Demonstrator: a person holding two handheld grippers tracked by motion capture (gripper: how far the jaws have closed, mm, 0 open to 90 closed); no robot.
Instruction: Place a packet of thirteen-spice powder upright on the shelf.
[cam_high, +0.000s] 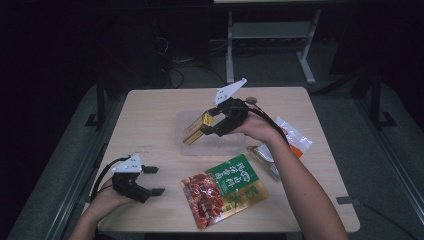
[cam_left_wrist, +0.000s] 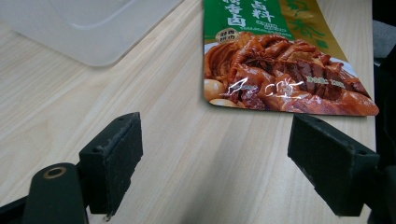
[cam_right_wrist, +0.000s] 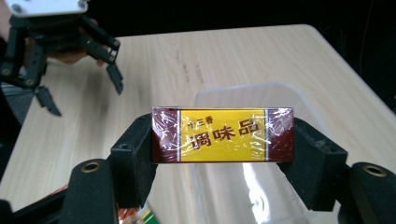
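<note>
1. Seasoning box (cam_right_wrist: 222, 134) is clamped end to end in the right tool (cam_high: 209, 126), carried above the clear tray (cam_high: 186, 121), likely headed in
2. Left tool (cam_high: 154, 180) rests on the counter (cam_high: 150, 125), jaws spread, nothing between, beside the sauce pouch (cam_high: 225, 192)
3. Tray rim is faint; packets (cam_high: 287, 140) behind the right arm are half hidden

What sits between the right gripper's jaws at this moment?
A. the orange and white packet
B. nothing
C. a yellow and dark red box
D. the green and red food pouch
C: the right gripper clamps the yellow and dark red box by its ends, above the clear container.
</note>
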